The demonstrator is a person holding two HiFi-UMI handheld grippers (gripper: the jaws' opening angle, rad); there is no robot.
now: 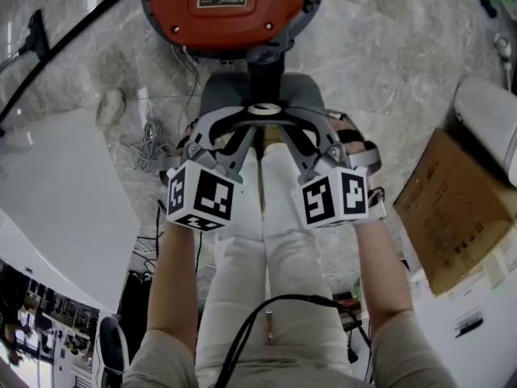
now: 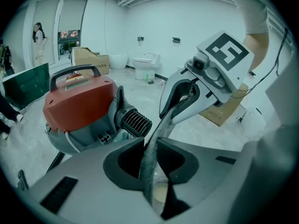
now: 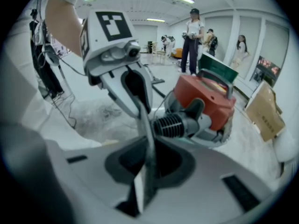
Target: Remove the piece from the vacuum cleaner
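Note:
The red and grey vacuum cleaner (image 1: 230,10) stands on the floor ahead of my knees, its black ribbed port (image 2: 133,120) pointing toward me. A thin grey flat piece (image 2: 156,139) spans between both grippers just in front of that port and shows edge-on in both gripper views (image 3: 148,139). My left gripper (image 1: 242,124) is shut on one side of the piece. From the other side my right gripper (image 1: 289,124) is shut on it too. Their tips nearly meet below the port (image 1: 265,75). Whether the piece touches the vacuum cleaner is hidden.
A cardboard box (image 1: 460,208) and a white appliance (image 1: 493,120) lie at the right. A white panel (image 1: 56,200) lies at the left, with loose cables (image 1: 149,144) and a black hose (image 1: 73,39) beside it. Several people stand far back (image 3: 191,36).

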